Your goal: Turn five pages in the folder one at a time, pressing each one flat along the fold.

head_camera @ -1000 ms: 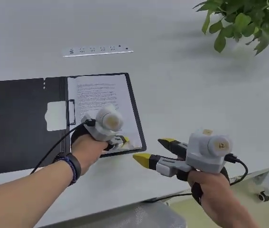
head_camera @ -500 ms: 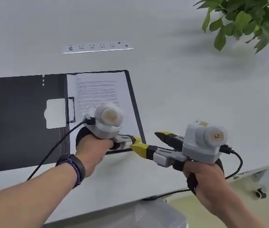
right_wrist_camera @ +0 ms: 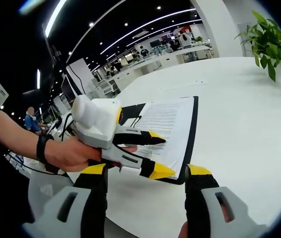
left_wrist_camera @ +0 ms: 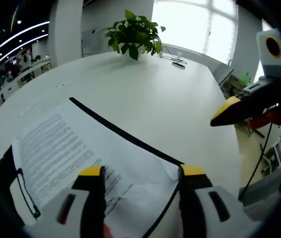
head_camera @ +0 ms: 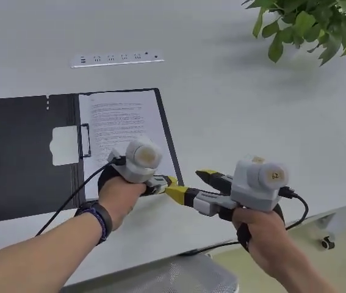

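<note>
**Grippers converge on page corner**

Folder (head_camera: pixel 20 159) lies open at nine o'clock in the head view, with the page (head_camera: pixel 121 125) flat on its right half. The left gripper (head_camera: pixel 165 181) sits at the page's five o'clock corner, jaws spread over it and pinching nothing. The right gripper (head_camera: pixel 190 185), jaws also apart and empty, was well off at four o'clock a second ago and has closed to just beside the left's tips. A corner lift looks set up; no page seems turned yet.

One folder (head_camera: pixel 26 159), two tongs (left_wrist_camera: pixel 141 172) (right_wrist_camera: pixel 147 171), one plant (head_camera: pixel 307 24), one power strip (head_camera: pixel 116 58).
</note>
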A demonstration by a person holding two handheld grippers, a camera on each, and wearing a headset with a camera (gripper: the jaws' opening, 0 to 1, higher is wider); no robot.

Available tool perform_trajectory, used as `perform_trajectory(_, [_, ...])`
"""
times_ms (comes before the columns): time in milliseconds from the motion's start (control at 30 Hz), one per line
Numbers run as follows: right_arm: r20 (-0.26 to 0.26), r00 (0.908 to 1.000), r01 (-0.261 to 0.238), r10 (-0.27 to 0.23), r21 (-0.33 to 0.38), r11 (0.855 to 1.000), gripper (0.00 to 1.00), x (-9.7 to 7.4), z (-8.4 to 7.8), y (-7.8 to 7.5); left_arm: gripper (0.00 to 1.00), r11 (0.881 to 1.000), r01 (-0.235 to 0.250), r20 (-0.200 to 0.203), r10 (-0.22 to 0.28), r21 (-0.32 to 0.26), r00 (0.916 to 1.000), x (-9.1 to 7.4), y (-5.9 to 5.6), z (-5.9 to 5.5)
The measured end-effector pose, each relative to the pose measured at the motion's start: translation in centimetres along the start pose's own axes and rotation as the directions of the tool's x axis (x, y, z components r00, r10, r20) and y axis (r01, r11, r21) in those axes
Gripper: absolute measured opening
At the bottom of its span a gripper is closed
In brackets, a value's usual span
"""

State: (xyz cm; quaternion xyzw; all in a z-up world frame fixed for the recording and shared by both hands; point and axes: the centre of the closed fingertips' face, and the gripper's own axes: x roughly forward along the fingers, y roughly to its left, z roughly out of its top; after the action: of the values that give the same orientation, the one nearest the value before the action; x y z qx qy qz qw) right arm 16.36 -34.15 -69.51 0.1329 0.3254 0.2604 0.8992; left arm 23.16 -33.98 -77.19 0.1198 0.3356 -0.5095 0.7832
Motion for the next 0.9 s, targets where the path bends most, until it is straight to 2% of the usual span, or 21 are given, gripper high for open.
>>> perform_trajectory(100, [0.002, 1.0, -0.004, 0.004, -0.006, 1.0, 0.62, 0.1, 0.2, 0.2, 0.61, 1.0, 0.01, 0.006, -0.01, -0.026, 0.9999, 0.0, -0.1, 0.1])
perform_trajectory(200, [-0.001, 1.0, -0.006, 0.006, -0.013, 1.0, 0.62, 0.2, 0.2, 0.2, 0.62, 0.997, 0.013, 0.031, -0.011, -0.079, 0.9994, -0.1, -0.2, 0.3])
perform_trajectory(400, [-0.001, 1.0, -0.008, 0.008, -0.015, 1.0, 0.62, 0.1, 0.2, 0.3, 0.58, 0.999, -0.004, 0.023, 0.005, -0.053, 0.9997, 0.1, -0.1, 0.0])
perform_trajectory(433, [-0.001, 1.0, -0.008, 0.008, -0.014, 1.0, 0.62, 0.1, 0.1, 0.2, 0.56, 0.999, -0.014, 0.015, 0.014, -0.03, 0.9998, 0.1, 0.1, -0.1])
perform_trajectory(467, [-0.001, 1.0, -0.006, 0.006, -0.012, 1.0, 0.62, 0.1, 0.1, 0.2, 0.55, 0.999, -0.029, -0.006, 0.029, 0.021, 0.9996, 0.2, 0.2, -0.4])
perform_trajectory(500, [-0.002, 1.0, -0.006, 0.006, -0.01, 1.0, 0.62, 0.1, 0.0, 0.2, 0.55, 1.0, -0.022, 0.0, 0.022, 0.003, 0.9998, 0.3, -0.1, -0.3])
perform_trajectory(567, [-0.002, 1.0, -0.005, 0.005, -0.011, 1.0, 0.62, 0.0, 0.0, 0.2, 0.55, 1.0, -0.03, 0.007, 0.03, 0.006, 0.9995, 0.4, 0.0, -0.4])
perform_trajectory(633, [-0.002, 1.0, -0.004, 0.004, -0.008, 1.0, 0.62, 0.0, -0.1, 0.1, 0.53, 0.995, -0.057, -0.011, 0.059, 0.082, 0.9982, 0.4, 0.2, -0.8])
perform_trajectory(667, [-0.002, 1.0, -0.003, 0.003, -0.008, 1.0, 0.62, 0.0, -0.1, 0.1, 0.52, 0.992, -0.069, -0.015, 0.071, 0.101, 0.9973, 0.6, 0.1, -0.9])
perform_trajectory(900, [-0.002, 1.0, -0.007, 0.007, -0.003, 1.0, 0.62, 0.5, -0.1, 0.0, 0.51, 0.993, -0.079, -0.008, 0.08, 0.093, 0.9968, 0.6, 0.3, -0.8])
